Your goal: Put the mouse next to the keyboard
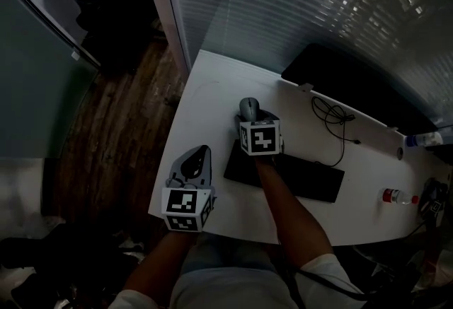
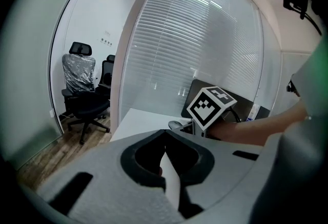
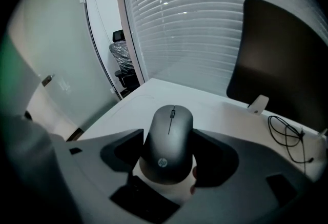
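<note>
A dark grey mouse [image 1: 248,108] [image 3: 169,141] sits between the jaws of my right gripper [image 1: 249,119] [image 3: 169,138], which is shut on its sides, just past the left end of the black keyboard [image 1: 297,177] [image 3: 143,198]. The mouse appears slightly above the white desk [image 1: 205,99]. My left gripper [image 1: 196,159] [image 2: 164,138] hovers over the desk's near left corner, jaws shut with nothing in them. From the left gripper view the right gripper's marker cube [image 2: 211,106] and the mouse [image 2: 176,125] show ahead.
A black monitor [image 1: 340,81] stands at the desk's back edge with a coiled cable [image 1: 333,117] before it. A small bottle [image 1: 400,196] lies at the right. A blinds-covered glass wall runs behind the desk; office chairs [image 2: 79,84] stand beyond on wooden floor.
</note>
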`<state>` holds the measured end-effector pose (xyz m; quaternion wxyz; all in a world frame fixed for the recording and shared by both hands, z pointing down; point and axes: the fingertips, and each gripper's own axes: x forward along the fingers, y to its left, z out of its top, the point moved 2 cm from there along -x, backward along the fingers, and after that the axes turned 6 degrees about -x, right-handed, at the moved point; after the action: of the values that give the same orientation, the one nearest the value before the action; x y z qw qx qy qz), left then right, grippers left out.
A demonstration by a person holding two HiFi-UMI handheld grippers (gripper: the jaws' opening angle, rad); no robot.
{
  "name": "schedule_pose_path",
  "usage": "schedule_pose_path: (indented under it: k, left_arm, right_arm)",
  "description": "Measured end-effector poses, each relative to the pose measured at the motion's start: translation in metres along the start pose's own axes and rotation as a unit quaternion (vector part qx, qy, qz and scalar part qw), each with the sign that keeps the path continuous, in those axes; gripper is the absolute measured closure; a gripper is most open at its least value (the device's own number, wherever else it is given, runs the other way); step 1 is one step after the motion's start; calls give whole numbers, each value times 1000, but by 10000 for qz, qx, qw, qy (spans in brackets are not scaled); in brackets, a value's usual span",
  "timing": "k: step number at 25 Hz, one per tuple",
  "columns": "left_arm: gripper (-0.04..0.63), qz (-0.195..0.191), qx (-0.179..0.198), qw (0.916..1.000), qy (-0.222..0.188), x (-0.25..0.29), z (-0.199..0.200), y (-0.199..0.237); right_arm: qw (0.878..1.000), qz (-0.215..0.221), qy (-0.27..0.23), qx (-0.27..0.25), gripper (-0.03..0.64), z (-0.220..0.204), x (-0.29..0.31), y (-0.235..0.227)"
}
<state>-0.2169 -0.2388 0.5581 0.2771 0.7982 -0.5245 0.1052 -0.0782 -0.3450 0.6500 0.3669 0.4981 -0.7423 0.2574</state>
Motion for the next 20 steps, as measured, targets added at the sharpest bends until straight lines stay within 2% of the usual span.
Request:
schedule_pose_path:
  k: [4, 11, 20]
  left_arm:
    - [591, -37, 30, 10000, -63, -9, 8, -15]
    - [591, -158, 181, 9997, -50, -31, 10, -51]
    - [591, -587, 515, 9969, 37, -53, -5, -122]
  right_arm:
    - [9999, 4, -129, -70, 318, -5, -36, -4]
    - [9993, -84, -328, 155, 318, -33, -112, -18]
    - [9976, -207, -519, 412, 318, -100, -204, -34]
